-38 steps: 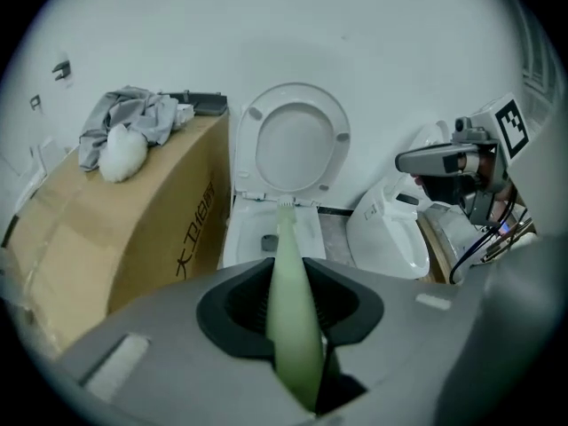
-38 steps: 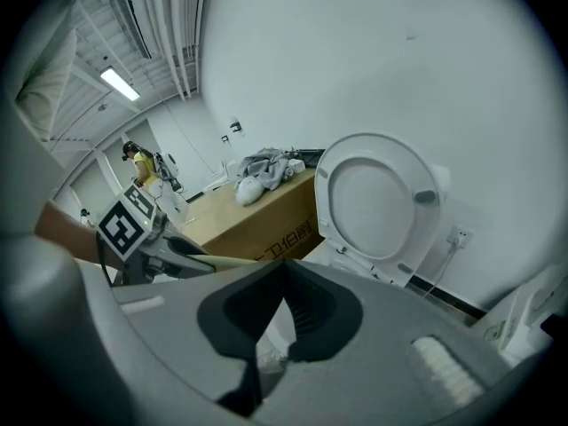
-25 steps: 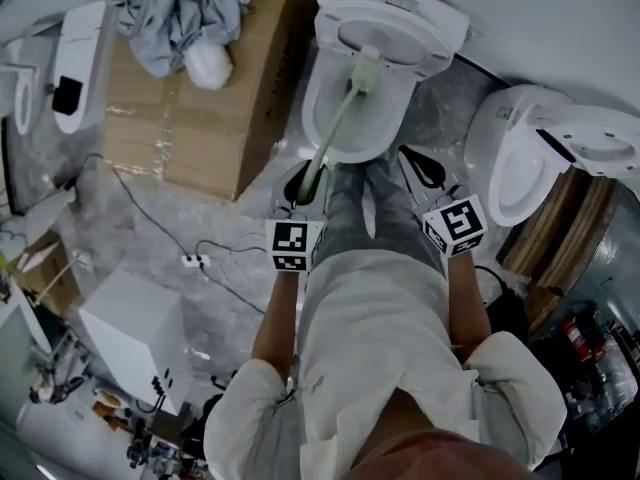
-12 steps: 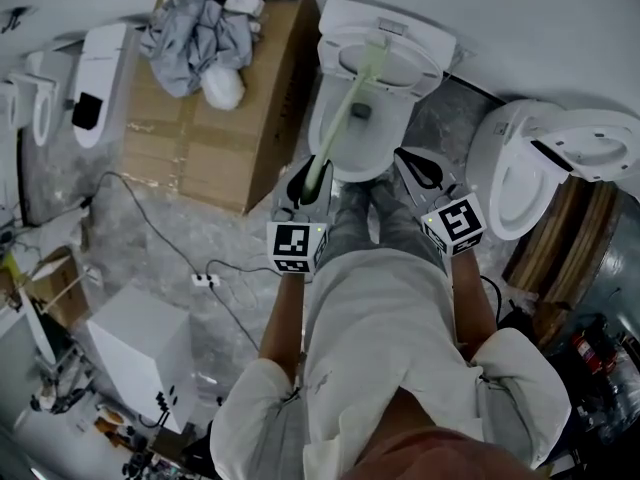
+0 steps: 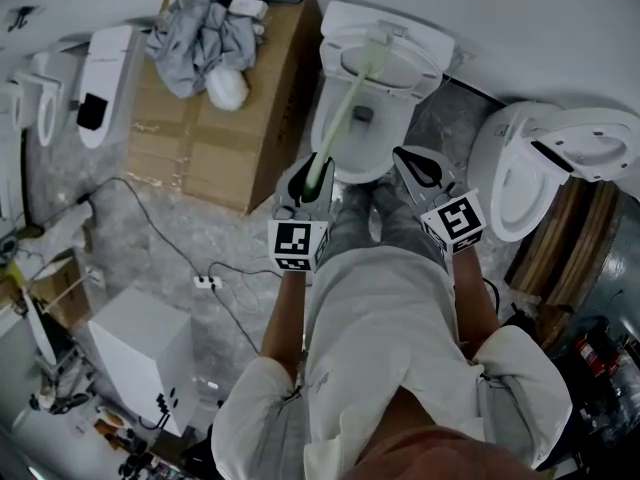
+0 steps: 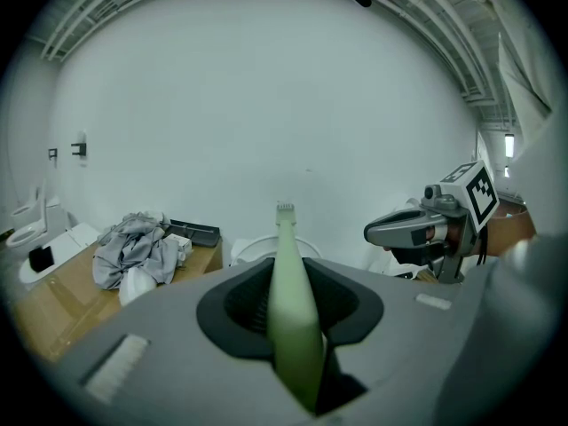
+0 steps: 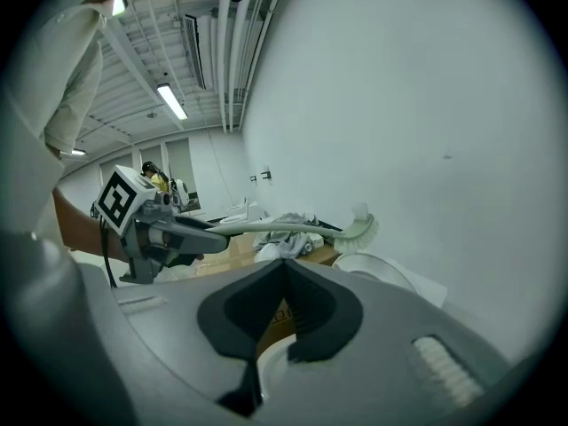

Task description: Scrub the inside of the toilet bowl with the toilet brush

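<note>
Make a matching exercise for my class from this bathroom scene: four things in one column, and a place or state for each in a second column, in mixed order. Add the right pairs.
Column one
1. brush
2. right gripper
3. grey cloth
4. white box

Column two
A. lying on the cardboard box
B. shut, nothing between the jaws
C. standing on the floor
D. clamped in the left gripper

Pairs: 1-D, 2-B, 3-A, 4-C
</note>
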A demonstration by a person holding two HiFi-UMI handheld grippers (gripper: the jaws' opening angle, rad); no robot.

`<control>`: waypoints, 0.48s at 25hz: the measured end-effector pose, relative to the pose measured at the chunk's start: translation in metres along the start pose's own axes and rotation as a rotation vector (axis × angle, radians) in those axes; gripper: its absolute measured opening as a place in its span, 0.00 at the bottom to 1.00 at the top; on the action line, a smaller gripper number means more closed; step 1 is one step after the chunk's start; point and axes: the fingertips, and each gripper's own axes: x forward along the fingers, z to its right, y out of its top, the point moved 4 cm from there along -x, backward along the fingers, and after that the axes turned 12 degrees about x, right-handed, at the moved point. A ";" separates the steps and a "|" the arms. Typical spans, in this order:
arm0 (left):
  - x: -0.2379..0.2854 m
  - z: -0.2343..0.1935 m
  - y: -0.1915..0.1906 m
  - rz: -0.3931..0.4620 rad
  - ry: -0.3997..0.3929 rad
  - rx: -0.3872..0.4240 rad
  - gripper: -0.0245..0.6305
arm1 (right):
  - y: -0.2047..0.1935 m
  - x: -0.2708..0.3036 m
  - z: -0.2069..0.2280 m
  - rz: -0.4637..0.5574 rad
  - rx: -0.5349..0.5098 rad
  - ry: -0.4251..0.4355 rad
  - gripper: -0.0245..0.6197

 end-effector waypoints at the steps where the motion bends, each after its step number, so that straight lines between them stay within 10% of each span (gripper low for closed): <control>1: -0.001 0.000 0.000 0.002 -0.002 0.003 0.21 | 0.000 0.000 -0.001 0.003 -0.002 0.000 0.04; 12: -0.014 -0.004 0.007 0.031 -0.009 0.031 0.21 | 0.006 -0.003 -0.017 0.030 -0.025 -0.006 0.04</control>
